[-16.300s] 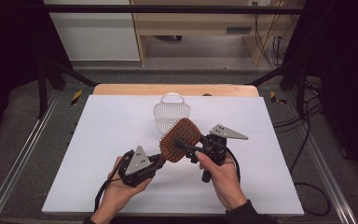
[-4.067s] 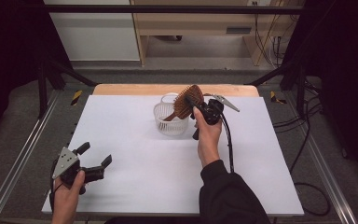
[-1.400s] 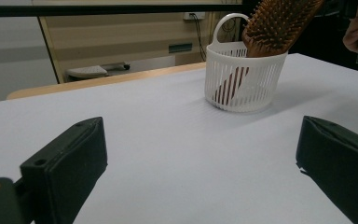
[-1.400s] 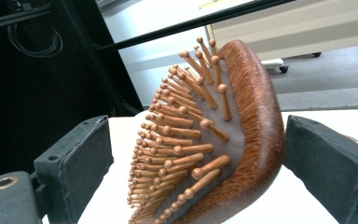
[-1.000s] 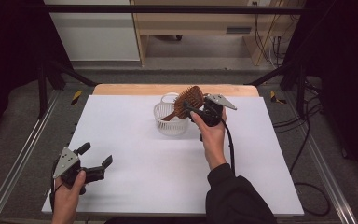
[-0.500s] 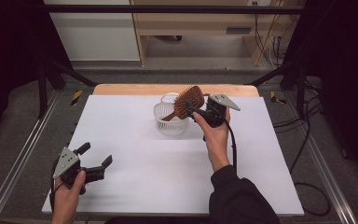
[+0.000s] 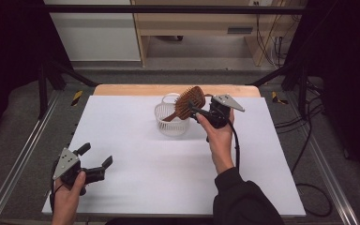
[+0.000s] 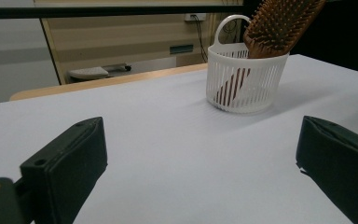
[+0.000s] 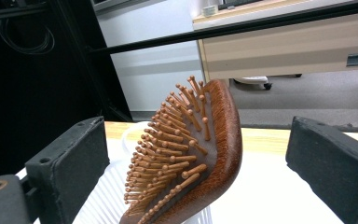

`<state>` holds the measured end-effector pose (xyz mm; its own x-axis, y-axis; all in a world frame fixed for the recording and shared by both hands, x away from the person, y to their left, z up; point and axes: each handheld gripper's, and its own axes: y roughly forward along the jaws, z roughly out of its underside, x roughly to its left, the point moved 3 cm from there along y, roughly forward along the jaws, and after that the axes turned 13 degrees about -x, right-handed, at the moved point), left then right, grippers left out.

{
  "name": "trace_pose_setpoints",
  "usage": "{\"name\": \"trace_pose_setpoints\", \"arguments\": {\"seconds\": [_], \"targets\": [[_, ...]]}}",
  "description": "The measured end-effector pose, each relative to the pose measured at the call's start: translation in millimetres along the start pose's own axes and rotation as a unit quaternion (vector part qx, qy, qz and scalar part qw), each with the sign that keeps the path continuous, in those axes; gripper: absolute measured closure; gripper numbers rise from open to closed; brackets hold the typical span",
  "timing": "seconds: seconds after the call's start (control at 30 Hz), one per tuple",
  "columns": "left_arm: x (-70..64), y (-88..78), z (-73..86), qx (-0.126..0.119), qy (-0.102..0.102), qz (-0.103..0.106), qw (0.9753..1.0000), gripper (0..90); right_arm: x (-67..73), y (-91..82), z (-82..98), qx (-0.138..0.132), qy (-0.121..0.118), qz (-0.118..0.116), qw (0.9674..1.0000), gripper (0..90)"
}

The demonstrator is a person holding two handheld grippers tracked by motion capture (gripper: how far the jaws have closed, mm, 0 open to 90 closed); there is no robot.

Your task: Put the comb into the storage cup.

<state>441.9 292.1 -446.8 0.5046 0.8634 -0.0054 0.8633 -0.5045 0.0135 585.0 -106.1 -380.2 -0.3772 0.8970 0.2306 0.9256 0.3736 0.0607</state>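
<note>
A brown wooden hairbrush (image 7: pixel 191 102) stands handle-down in a white slatted basket (image 7: pixel 171 123) at the middle back of the white table (image 7: pixel 136 154). Its bristled head leans out over the basket's right rim. My right gripper (image 7: pixel 199 112) is just right of the brush head, open, with its jaws on either side of the head and a gap on both sides in the right gripper view (image 9: pixel 196 163). My left gripper (image 7: pixel 96 155) is open and holds nothing near the table's front left corner. It faces the basket (image 8: pixel 242 79) and the brush (image 8: pixel 279 25).
A wooden strip (image 7: pixel 136 89) runs along the table's far edge. Metal rails (image 7: pixel 23 154) flank both sides. A black cable (image 7: pixel 236 145) trails from the right gripper along the forearm. Wooden furniture (image 7: pixel 206 28) stands on the floor behind the table.
The right gripper has drawn back slightly to the right with its jaws apart, and the brush stays standing in the basket. The left gripper has not moved.
</note>
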Motion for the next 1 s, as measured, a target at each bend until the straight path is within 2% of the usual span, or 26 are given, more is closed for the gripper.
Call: {"name": "trace_pose_setpoints", "arguments": {"seconds": [0.4, 0.53, 1.0], "targets": [[0.0, -0.1, 0.0, 0.000, 0.000, 0.000, 1.0000, 2.0, -0.1, -5.2, -4.8, -0.001, 0.001, -0.004, 1.0000, 4.7], [-0.3, 0.0, -0.1, 0.000, 0.001, 0.001, 1.0000, 2.0, 0.8, -7.2, -5.5, 0.000, -0.010, -0.005, 0.9999, 4.7], [0.2, -0.3, -0.5, -0.002, 0.002, 0.000, 1.0000, 1.9, 0.0, -15.2, -12.0, -0.007, -0.017, -0.013, 0.9997, 4.9]]}}
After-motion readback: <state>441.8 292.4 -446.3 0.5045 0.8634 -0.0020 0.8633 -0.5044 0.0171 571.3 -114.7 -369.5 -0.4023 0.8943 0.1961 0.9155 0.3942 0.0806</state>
